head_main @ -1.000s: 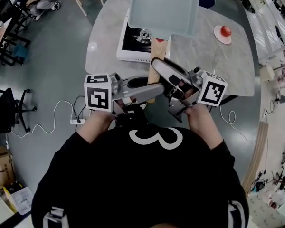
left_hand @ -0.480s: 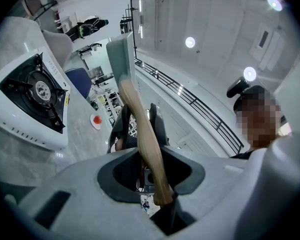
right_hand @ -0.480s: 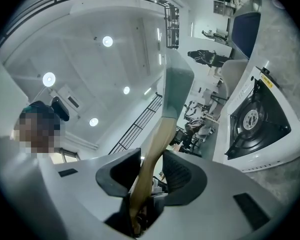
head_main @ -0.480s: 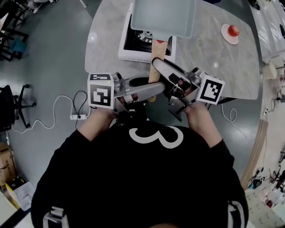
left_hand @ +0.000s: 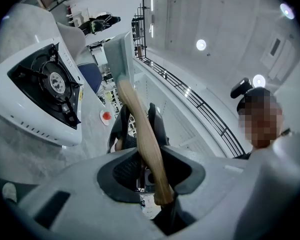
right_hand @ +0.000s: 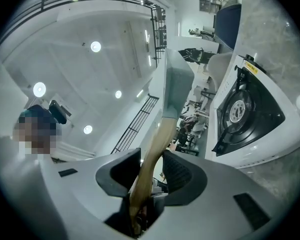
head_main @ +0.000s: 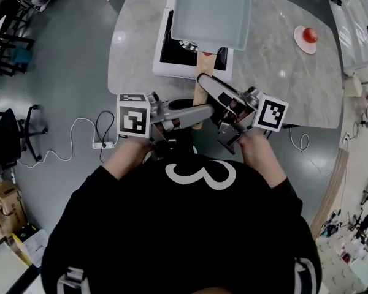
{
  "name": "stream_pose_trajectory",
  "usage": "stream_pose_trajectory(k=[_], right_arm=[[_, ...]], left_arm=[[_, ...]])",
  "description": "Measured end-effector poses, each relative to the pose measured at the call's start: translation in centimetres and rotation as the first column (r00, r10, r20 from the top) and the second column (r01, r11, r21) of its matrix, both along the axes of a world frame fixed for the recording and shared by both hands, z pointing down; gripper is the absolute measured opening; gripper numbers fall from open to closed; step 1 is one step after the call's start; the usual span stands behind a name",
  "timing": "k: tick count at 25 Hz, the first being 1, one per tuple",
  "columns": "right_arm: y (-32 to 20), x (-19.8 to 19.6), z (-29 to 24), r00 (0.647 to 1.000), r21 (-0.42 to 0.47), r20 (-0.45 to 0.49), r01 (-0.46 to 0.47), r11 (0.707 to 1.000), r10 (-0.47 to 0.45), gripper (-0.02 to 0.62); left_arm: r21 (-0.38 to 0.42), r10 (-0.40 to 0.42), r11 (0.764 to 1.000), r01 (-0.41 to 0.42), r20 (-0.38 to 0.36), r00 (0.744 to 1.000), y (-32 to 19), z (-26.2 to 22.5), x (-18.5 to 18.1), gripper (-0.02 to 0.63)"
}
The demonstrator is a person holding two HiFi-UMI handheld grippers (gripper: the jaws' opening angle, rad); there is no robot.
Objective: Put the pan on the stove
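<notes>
A pale square pan (head_main: pixel 211 11) with a wooden handle (head_main: pixel 203 72) hangs in the air over the white gas stove (head_main: pixel 164 49) and hides most of its black top. Both grippers are shut on the handle, one behind the other. My left gripper (head_main: pixel 193 112) holds it from the left, near its free end. My right gripper (head_main: pixel 219 100) holds it from the right. In the left gripper view the handle (left_hand: pixel 140 129) runs between the pads up to the pan (left_hand: pixel 121 59), with the stove (left_hand: pixel 45 89) at the left. In the right gripper view the handle (right_hand: pixel 152 154) rises to the pan (right_hand: pixel 177 84), beside the stove (right_hand: pixel 245 114).
The stove stands on a marble table (head_main: pixel 282 84). A red thing on a small plate (head_main: pixel 309 35) lies at the table's far right. On the floor at the left are a power strip with white cables (head_main: pixel 104 144) and a black office chair (head_main: pixel 12 133).
The pan now covers more of the stove's black top than a second ago. Both grippers keep their hold on the handle.
</notes>
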State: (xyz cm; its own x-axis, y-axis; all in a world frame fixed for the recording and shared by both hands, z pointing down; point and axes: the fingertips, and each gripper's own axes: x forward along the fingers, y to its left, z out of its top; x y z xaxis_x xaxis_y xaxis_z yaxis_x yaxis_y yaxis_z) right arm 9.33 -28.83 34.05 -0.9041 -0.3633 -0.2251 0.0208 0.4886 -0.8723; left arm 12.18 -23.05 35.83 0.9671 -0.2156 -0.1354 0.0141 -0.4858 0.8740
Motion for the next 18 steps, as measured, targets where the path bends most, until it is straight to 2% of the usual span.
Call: stream_pose_trajectory(k=[18], right_arm=[[-2.3,-1.1,6.6,1.0,-0.155,-0.009,-0.003,0.988,0.002,0.126]], left_arm=[[-0.149,-0.004,0.989,0.006,0.013,1.0,-2.1,5.6,-1.0,0.129]])
